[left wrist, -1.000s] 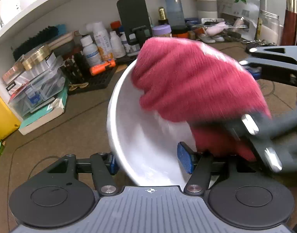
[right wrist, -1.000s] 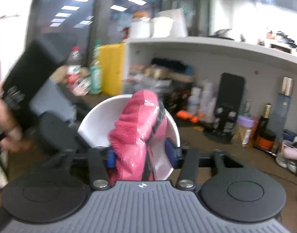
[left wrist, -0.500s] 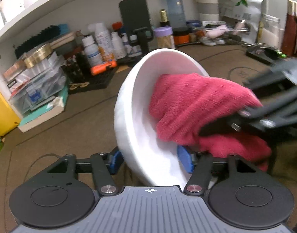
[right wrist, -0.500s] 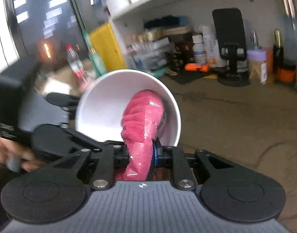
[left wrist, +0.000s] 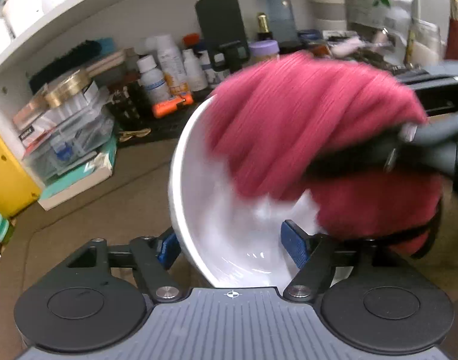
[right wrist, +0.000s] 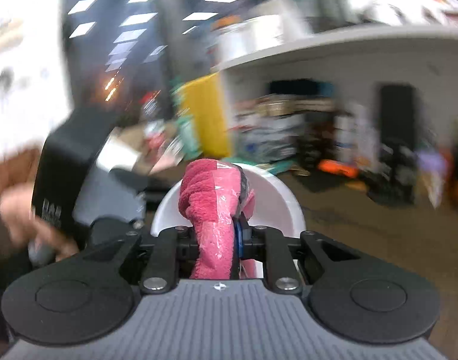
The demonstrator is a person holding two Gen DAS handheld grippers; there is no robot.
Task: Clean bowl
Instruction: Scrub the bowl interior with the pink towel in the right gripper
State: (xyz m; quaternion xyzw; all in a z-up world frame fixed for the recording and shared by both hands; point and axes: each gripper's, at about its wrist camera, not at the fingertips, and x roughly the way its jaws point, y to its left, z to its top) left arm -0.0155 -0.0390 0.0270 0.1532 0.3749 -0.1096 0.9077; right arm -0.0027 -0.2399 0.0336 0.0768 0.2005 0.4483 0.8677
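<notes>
Since half a second ago: red cloth (left wrist: 304, 138) has swept from the bowl's right side up over its far rim; left gripper (left wrist: 233, 247) jaws have just been opening, with the bowl wall between them.

Item 1, white bowl (left wrist: 211, 210): held clear of the brown table (left wrist: 94, 210), tipped on edge, mouth facing right and toward the camera in the left wrist view, rim running from near to far. Near rim sits between the blue pads (left wrist: 293, 247); the left pad lies outside the wall, the right pad inside. Whether they press on it cannot be told.

Item 2, red cloth: bunched, blurred, draped over the bowl's upper right and reaching into it.

Item 3, right gripper (right wrist: 220, 240): jaws nearly together, pinching a fold of the cloth (right wrist: 214, 210), which stands upright in front of the bowl (right wrist: 277, 201).

Item 4, a hand (right wrist: 25, 213): grips the left tool's handle.

Item 5, background: shelf (left wrist: 79, 9) above bottles (left wrist: 166, 69), boxes, a dark phone stand (left wrist: 221, 27).
</notes>
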